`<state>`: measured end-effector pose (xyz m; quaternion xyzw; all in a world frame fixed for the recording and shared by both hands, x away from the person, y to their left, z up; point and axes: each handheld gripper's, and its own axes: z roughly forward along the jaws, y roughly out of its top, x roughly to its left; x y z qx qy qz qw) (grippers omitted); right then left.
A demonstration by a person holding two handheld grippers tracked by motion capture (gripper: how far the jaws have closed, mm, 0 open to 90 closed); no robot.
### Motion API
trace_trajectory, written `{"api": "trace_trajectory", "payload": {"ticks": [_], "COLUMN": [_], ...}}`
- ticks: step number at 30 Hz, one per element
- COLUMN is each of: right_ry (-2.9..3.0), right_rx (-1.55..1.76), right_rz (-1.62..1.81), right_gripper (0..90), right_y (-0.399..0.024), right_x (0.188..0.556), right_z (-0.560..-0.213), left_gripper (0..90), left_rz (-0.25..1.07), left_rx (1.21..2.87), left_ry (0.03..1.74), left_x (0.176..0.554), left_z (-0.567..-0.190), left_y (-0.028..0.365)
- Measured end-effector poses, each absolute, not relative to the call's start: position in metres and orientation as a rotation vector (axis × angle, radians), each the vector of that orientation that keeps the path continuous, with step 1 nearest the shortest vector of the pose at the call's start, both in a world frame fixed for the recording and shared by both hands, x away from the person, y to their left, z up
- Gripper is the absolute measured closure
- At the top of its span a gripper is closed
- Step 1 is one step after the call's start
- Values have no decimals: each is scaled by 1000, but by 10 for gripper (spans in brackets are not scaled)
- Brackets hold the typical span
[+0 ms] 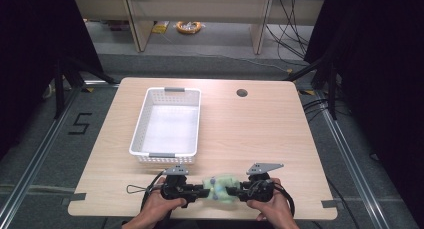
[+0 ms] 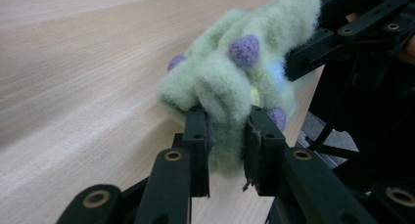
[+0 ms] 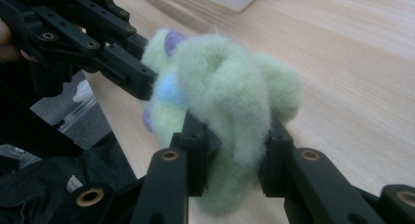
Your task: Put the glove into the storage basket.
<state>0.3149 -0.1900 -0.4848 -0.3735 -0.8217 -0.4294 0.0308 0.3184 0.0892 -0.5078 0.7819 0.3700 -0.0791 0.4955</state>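
At the table's near edge the left gripper and right gripper face each other, each clamped on an end of a fluffy green sock with purple dots, held just above the light wooden table. A white plastic basket stands behind them. Beyond lie grey floor, desk legs, cables and a yellow coil.
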Motion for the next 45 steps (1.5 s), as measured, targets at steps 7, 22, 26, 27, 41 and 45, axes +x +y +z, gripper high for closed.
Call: {"api": "trace_trajectory", "payload": {"ticks": [7, 22, 26, 27, 41, 45], "right_ry": [-2510, -2590, -2600, -2596, -2623, -2629], "right_rx": [-1142, -1054, -1037, -1045, -1030, -1025], "right_rz": [-1349, -1465, -1476, -1458, -1408, -1384], "right_gripper": [703, 702, 703, 702, 702, 703], "right_y": [-177, -122, -109, -105, -71, -60], "right_x": [311, 346, 359, 361, 400, 410], "right_z": [-467, -412, -401, -398, -382, -379], "left_gripper": [731, 726, 725, 725, 724, 725], "left_rz": [-161, -74, -75, -73, -61, -57], "left_rx": [1920, 1902, 1916, 1909, 1945, 1944], "left_ry": [859, 884, 898, 911, 970, 995], "left_x": [317, 346, 359, 362, 396, 405], "left_z": [-488, -421, -409, -407, -395, -394], "left_y": [105, 161, 174, 176, 202, 210]}}
